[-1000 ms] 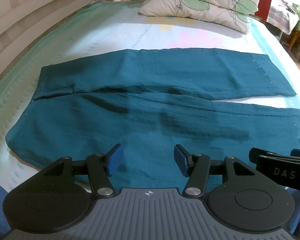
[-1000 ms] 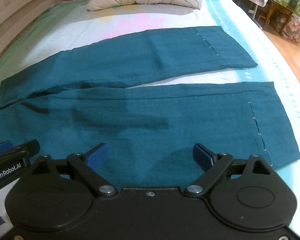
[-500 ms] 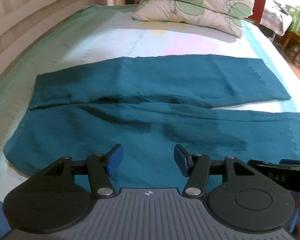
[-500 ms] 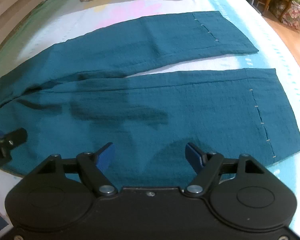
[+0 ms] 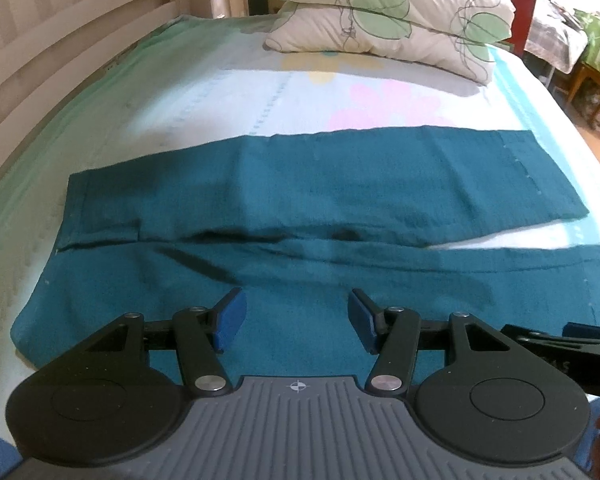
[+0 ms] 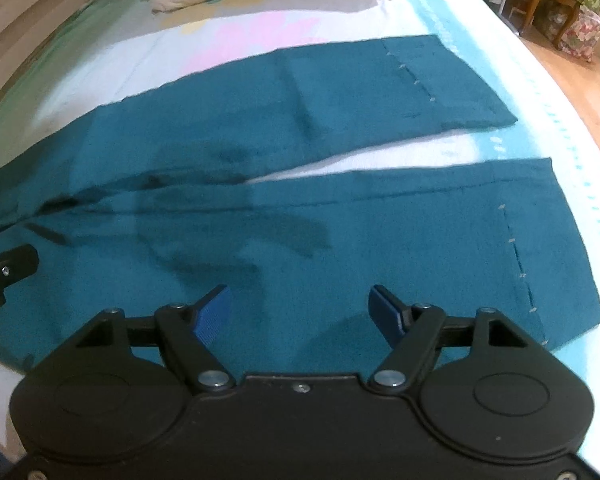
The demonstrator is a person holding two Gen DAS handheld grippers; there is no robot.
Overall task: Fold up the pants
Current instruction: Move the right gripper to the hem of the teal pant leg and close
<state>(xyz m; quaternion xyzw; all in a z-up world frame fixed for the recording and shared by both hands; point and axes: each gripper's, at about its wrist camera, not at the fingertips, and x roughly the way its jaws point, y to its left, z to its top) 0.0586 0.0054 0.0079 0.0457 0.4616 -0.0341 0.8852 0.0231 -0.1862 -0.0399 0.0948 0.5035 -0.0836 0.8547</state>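
Note:
Teal pants [image 5: 340, 184] lie flat across the bed, waist at the left, both legs running right with a narrow gap between them. My left gripper [image 5: 296, 312] hovers open over the near edge by the waist end, nothing between its blue pads. The right gripper [image 6: 299, 312] hovers open above the near leg [image 6: 380, 232], left of its stitched hem, with its pads clear of the cloth. Each gripper shows at the edge of the other's view: the right gripper [image 5: 560, 340] and the left gripper [image 6: 4, 272].
Two leaf-print pillows [image 5: 380, 28] are stacked at the far end of the pale flowered bedsheet [image 5: 220, 92]. A slatted wooden bed frame [image 5: 40, 60] runs along the left. Wooden furniture [image 5: 588, 80] and bare floor [image 6: 580, 92] lie beyond the bed's right edge.
The right gripper's jaws have narrowed but stay open, and it has crept forward over the near leg. The left gripper has pulled back and up a little, so the pants sit lower in its view.

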